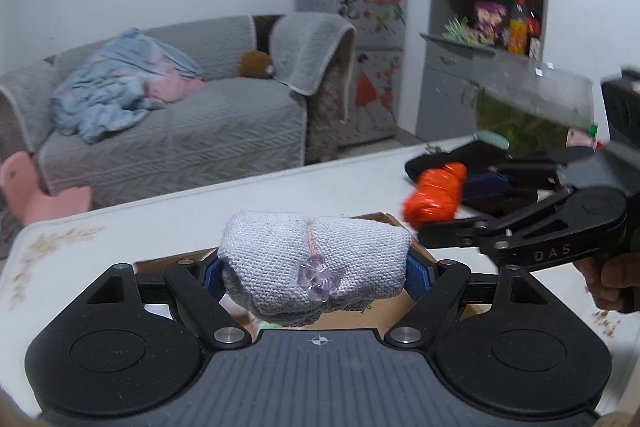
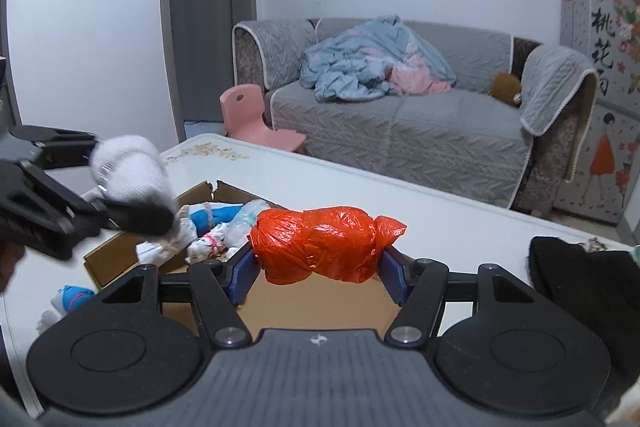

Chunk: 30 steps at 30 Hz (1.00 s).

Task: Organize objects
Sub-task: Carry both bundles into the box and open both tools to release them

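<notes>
Both claws hover over the cardboard box (image 2: pixel 120 251) on the surface: the left claw (image 1: pixel 316 273) clamps a knitted bundle (image 1: pixel 316 259), the right claw (image 2: pixel 316 263) an orange bag (image 2: pixel 324 243). Released together, the loads may collide or land beside the box.

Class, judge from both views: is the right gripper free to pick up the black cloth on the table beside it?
Probably not yet: the right gripper is shut on the orange bag, so the black cloth must wait.
</notes>
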{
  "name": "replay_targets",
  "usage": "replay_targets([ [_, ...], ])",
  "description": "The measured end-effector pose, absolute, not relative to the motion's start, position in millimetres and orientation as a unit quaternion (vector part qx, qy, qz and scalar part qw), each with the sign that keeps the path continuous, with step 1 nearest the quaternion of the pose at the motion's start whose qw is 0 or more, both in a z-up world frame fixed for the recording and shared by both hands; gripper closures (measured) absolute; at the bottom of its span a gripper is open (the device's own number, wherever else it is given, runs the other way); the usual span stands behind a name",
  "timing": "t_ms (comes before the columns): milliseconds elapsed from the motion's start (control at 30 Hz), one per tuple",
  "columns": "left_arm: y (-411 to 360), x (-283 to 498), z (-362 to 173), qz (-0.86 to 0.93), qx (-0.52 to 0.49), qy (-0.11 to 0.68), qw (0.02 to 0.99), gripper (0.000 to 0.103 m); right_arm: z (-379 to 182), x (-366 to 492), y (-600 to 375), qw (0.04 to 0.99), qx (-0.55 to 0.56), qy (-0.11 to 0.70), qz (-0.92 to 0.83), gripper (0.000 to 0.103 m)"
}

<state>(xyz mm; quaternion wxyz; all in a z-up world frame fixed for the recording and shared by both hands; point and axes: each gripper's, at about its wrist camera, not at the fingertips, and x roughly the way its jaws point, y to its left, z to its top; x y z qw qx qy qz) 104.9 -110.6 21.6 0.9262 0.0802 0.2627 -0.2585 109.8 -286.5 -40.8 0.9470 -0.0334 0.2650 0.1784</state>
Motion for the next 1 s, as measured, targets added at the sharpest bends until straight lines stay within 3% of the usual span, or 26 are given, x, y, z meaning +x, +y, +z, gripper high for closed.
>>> replay_targets([
  [367, -141, 176, -46, -0.284, 0.151, 0.320, 0.891, 0.018, -77, 166, -299, 0.918, -0.073, 0.340, 0.190, 0.043],
  [1000, -177, 199, -83, -0.341, 0.288, 0.318, 0.836, 0.015, -102, 179, -262, 0.852, -0.275, 0.377, 0.236, 0.042],
])
